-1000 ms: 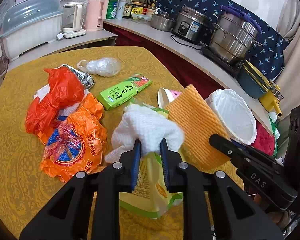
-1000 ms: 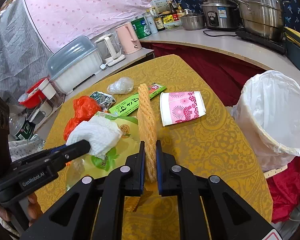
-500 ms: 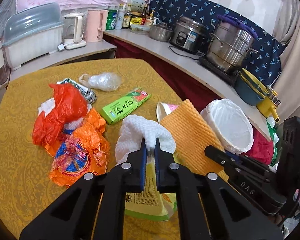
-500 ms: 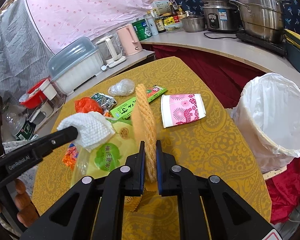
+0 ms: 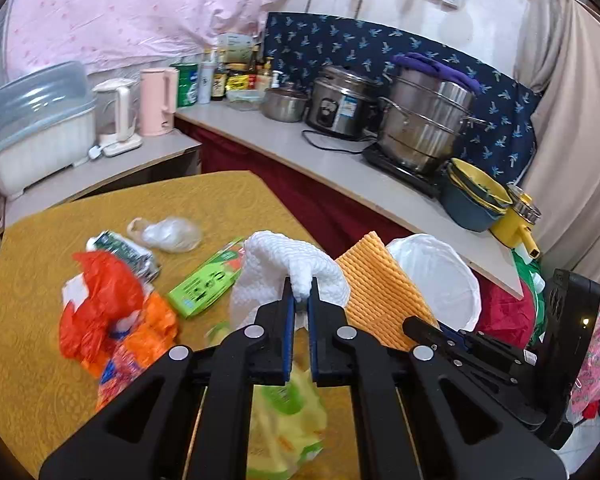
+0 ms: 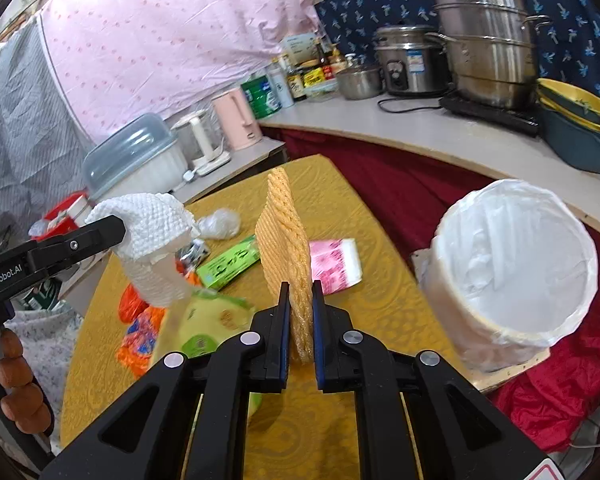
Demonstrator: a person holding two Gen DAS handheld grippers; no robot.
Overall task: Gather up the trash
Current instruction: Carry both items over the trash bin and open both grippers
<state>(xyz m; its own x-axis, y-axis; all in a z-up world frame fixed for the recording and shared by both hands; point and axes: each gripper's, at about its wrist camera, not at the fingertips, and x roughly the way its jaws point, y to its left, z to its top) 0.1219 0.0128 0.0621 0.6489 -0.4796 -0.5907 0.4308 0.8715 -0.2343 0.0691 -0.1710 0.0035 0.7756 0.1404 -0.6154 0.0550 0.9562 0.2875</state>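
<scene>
Having just closed, left jaws lift white tissue (image 5: 288, 268); right jaws grip orange sponge (image 6: 286, 252).

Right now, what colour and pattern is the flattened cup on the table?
The flattened cup is pink with a white floral print and a white rim, seen best in the right wrist view.

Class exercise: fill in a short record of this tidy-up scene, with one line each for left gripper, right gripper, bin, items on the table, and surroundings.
left gripper: shut on white paper towel, lifted off the table
right gripper: shut on orange ribbed sheet, held on edge
bin: white-lined, open, right of the table
on table: red bag, green box, pink cup, clear bag
surroundings: counter with pots
</scene>
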